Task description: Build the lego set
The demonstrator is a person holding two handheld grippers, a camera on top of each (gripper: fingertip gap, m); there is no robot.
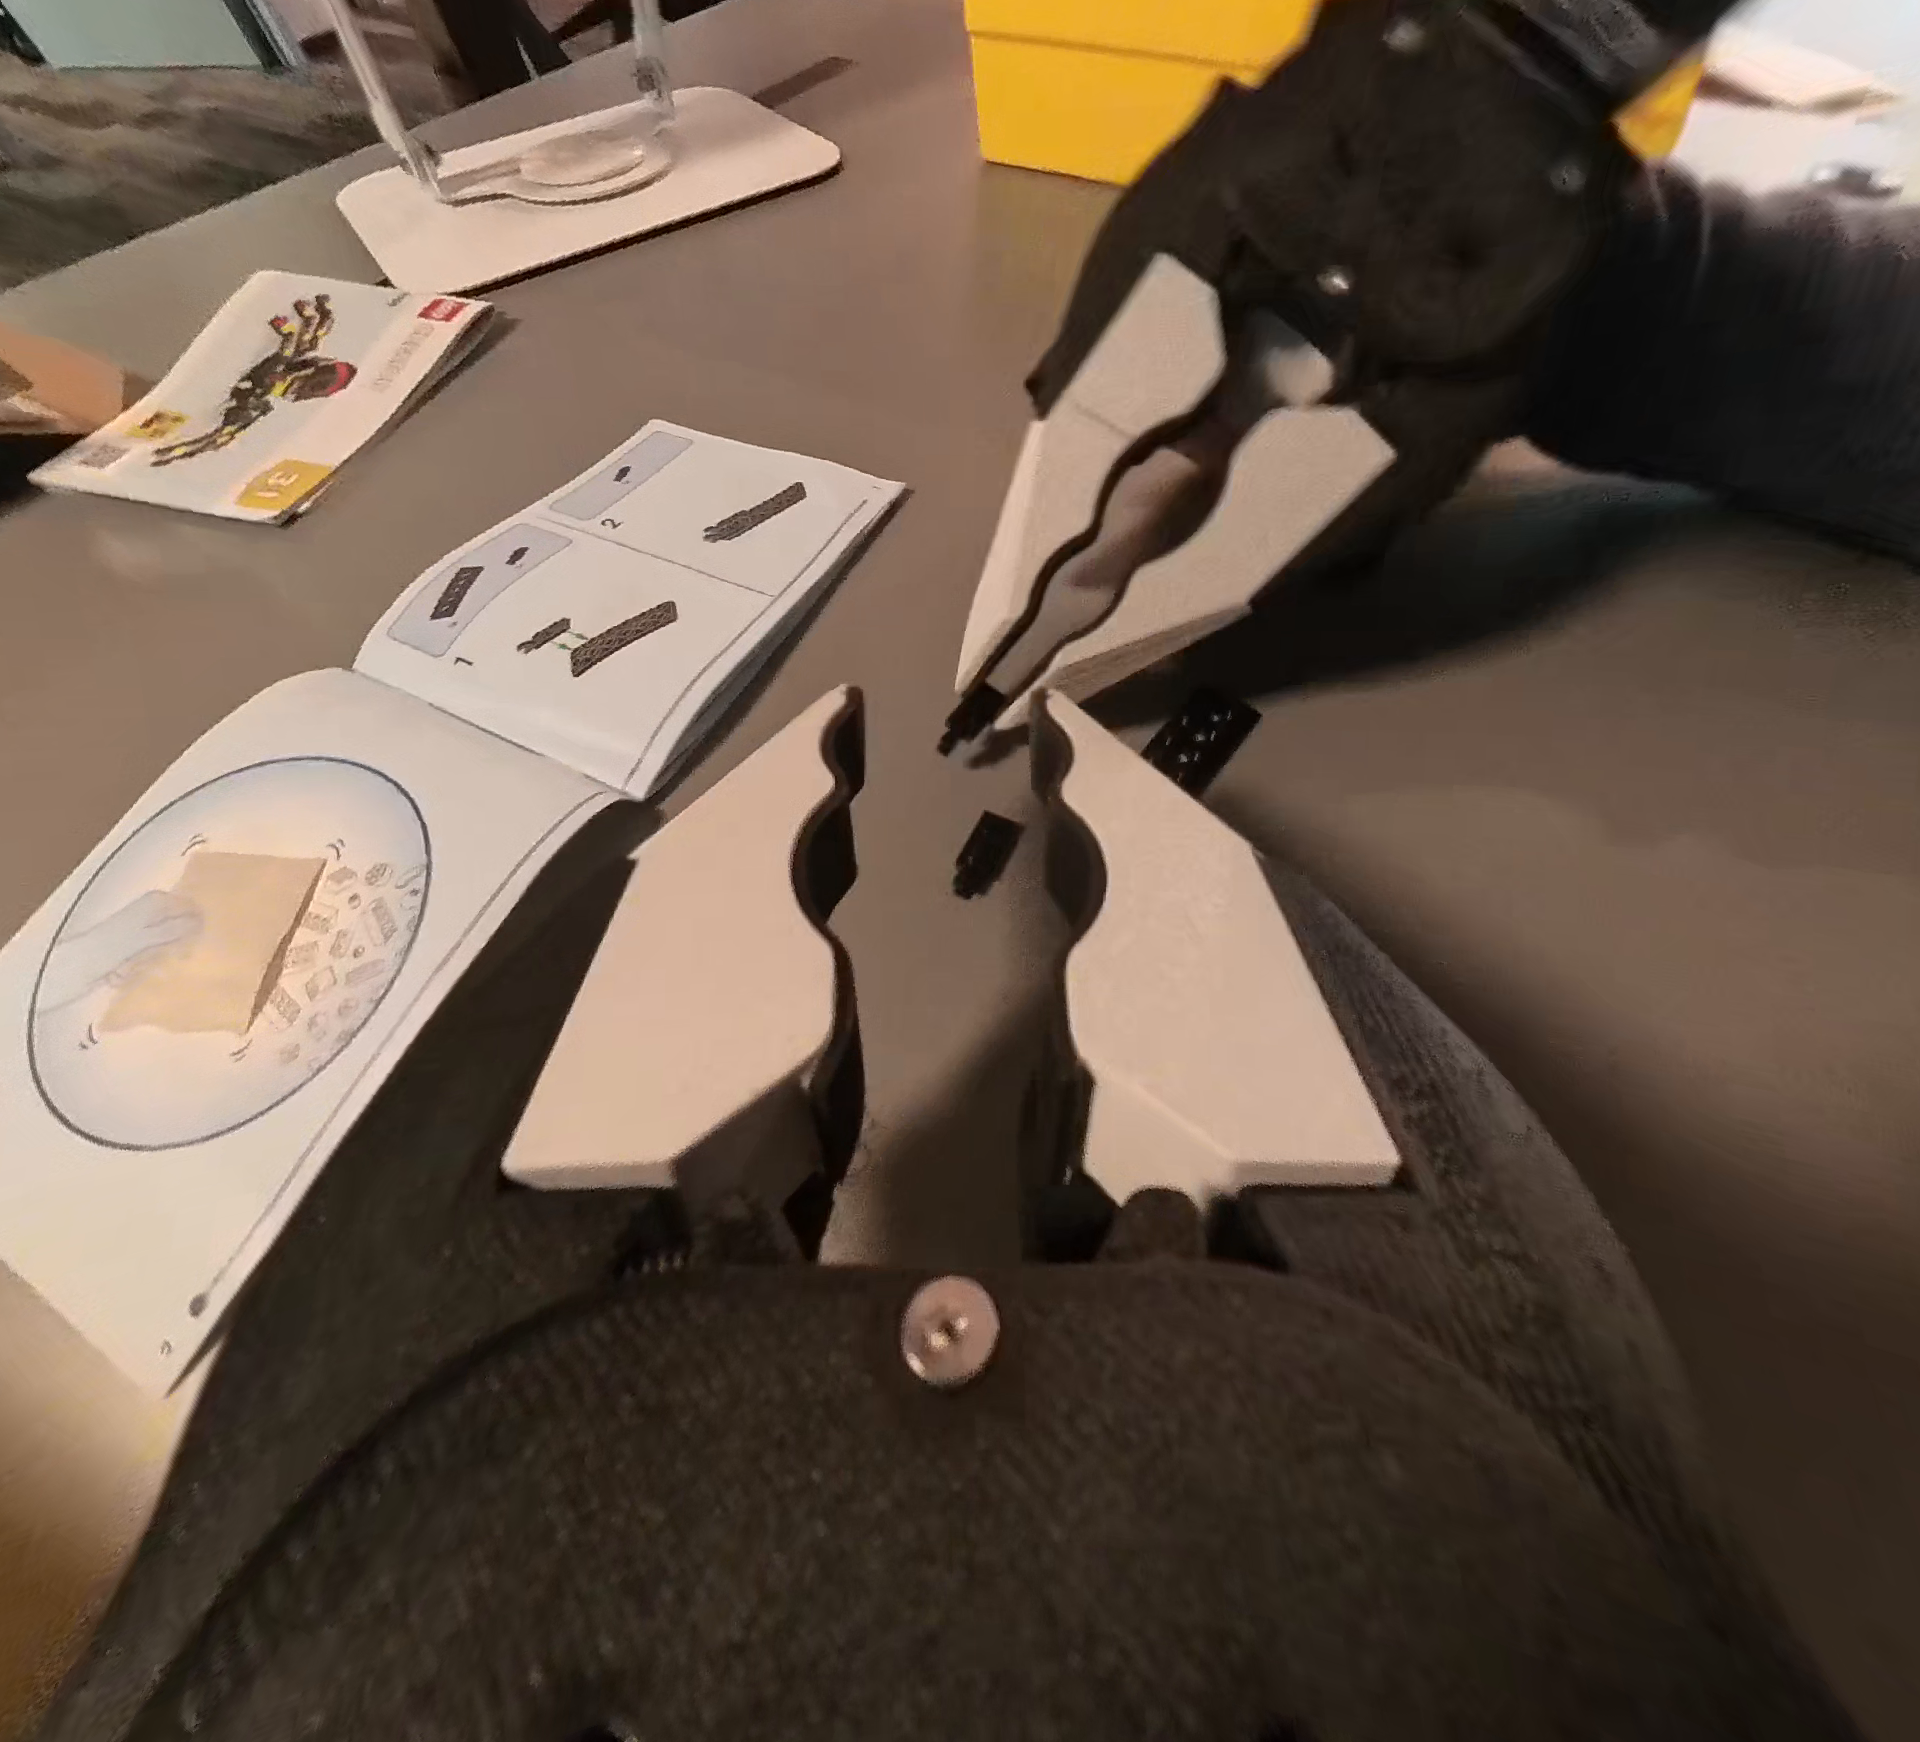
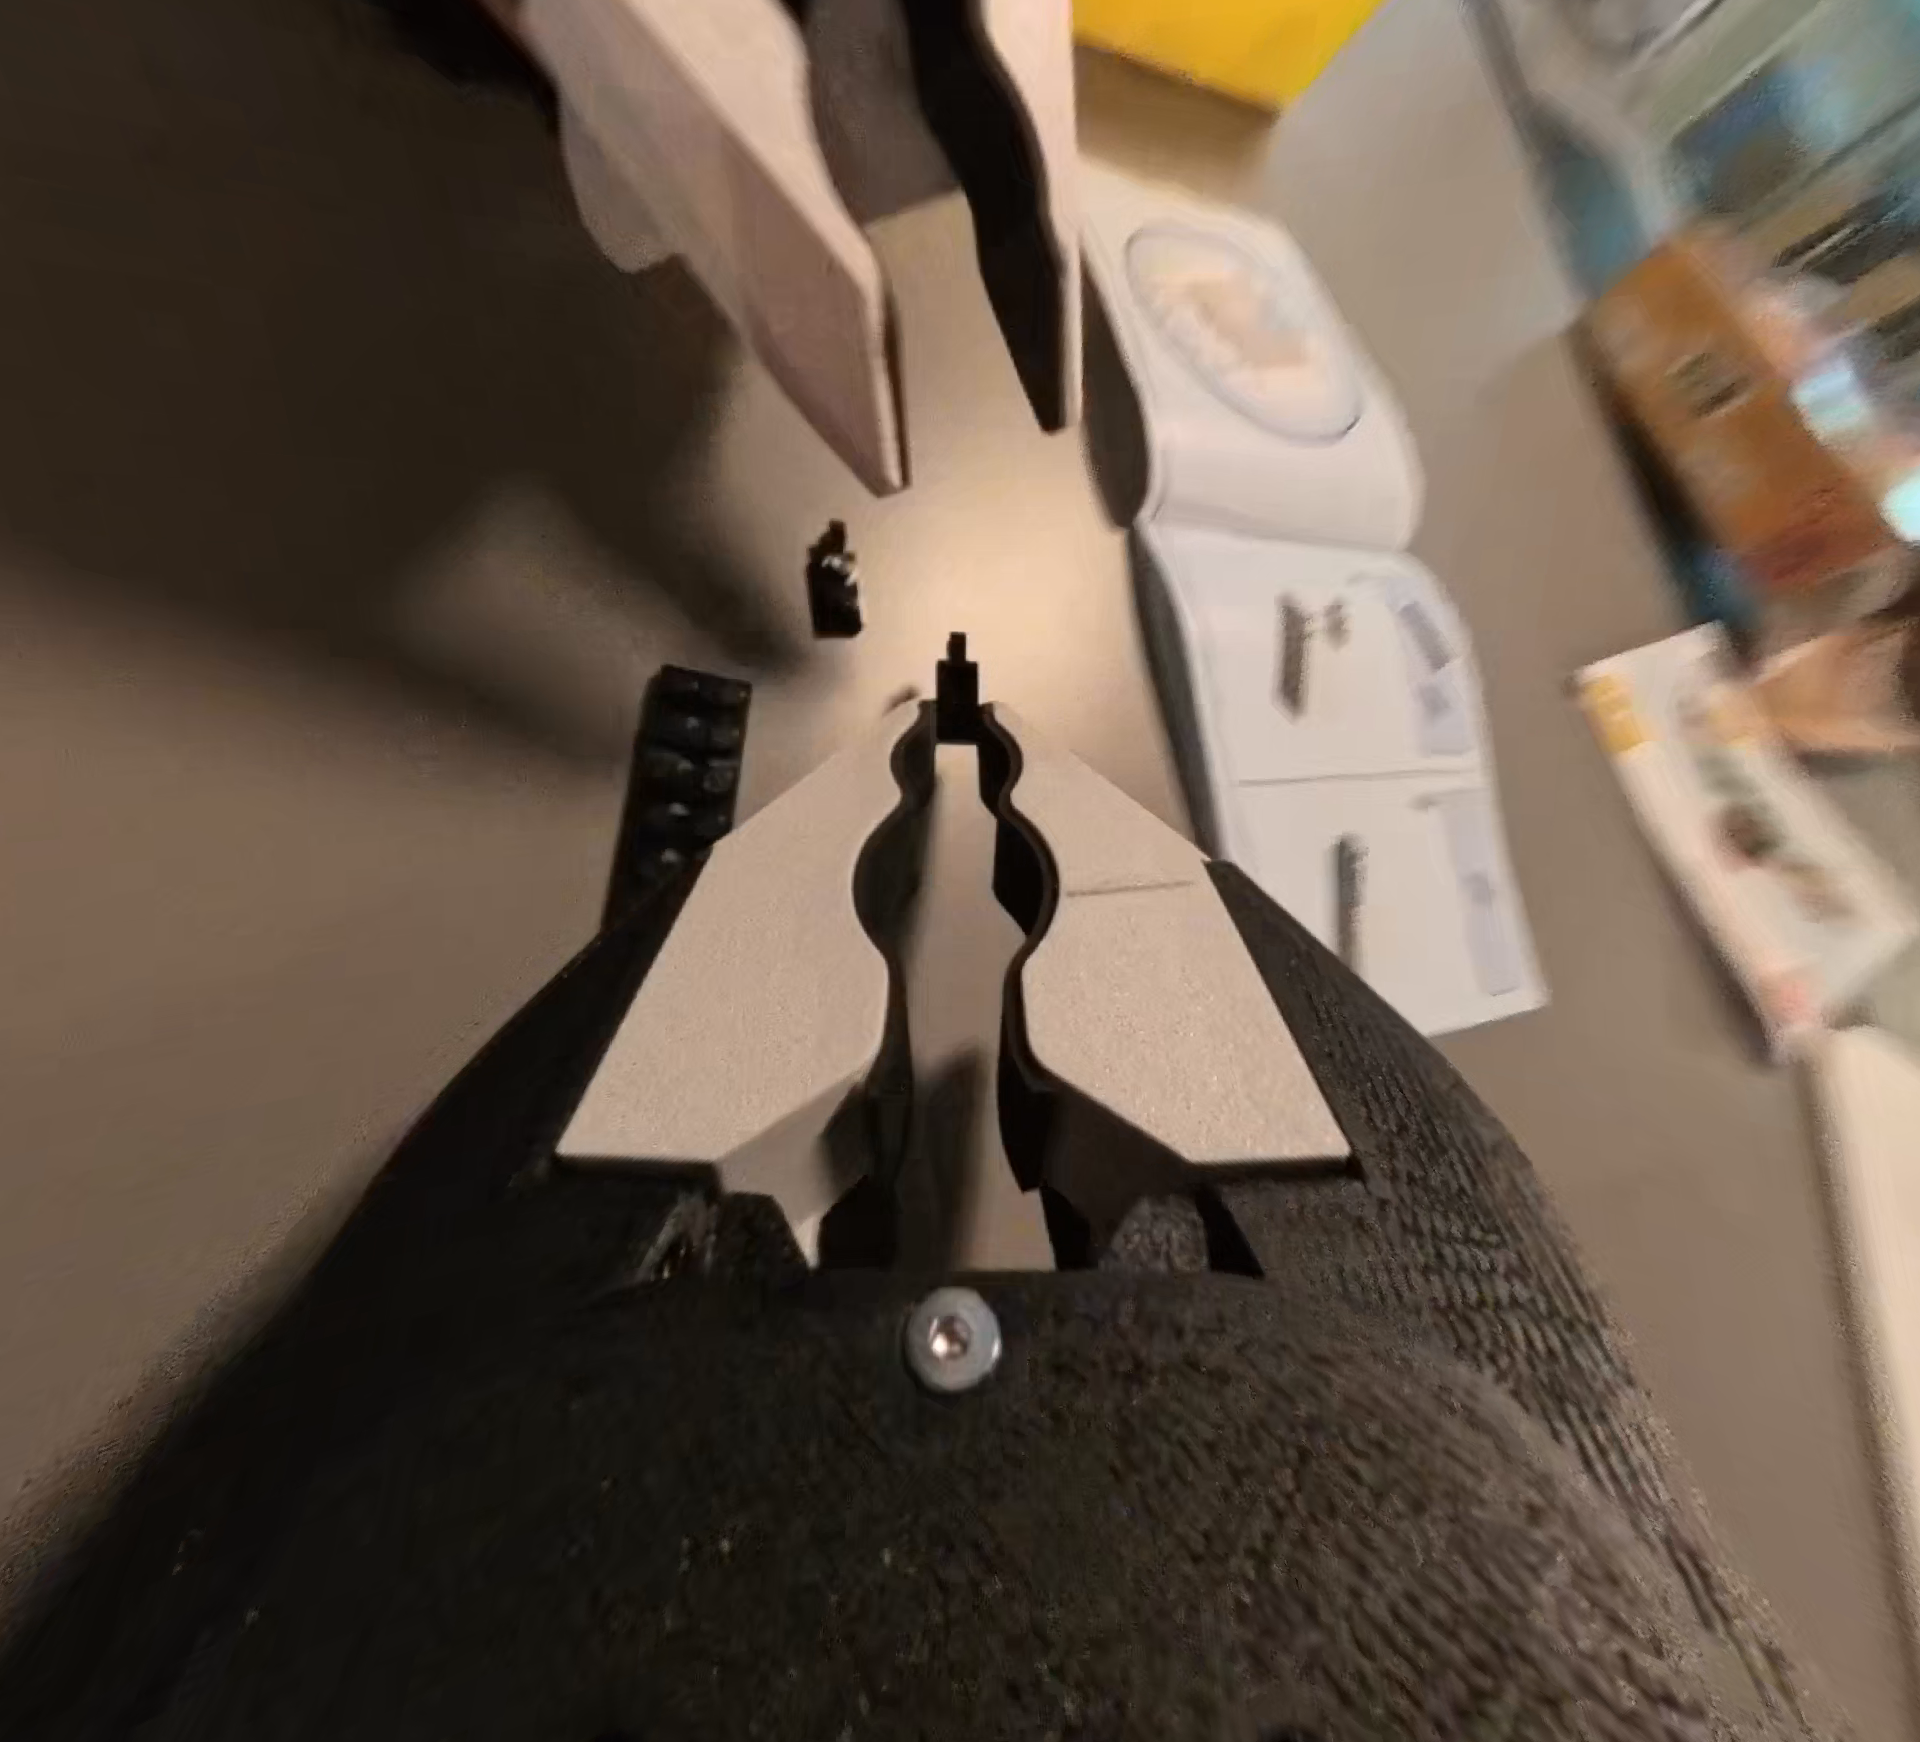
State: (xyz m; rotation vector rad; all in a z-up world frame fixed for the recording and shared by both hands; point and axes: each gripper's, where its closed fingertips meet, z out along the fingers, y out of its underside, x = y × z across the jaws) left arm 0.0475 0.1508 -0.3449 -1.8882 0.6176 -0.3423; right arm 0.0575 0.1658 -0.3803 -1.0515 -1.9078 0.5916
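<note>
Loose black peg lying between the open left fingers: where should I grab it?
Probably across its thicker middle. The peg lies flat on the table, lengthwise along the left gripper, so come straight down and close on its long sides.

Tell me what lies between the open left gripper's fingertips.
A small black lego pin lies on the table between the left gripper fingertips, in the left wrist view.

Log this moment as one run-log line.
left gripper: open, above loose black pin | right gripper: shut on small black pin | black beam: on table | booklet: open
</note>
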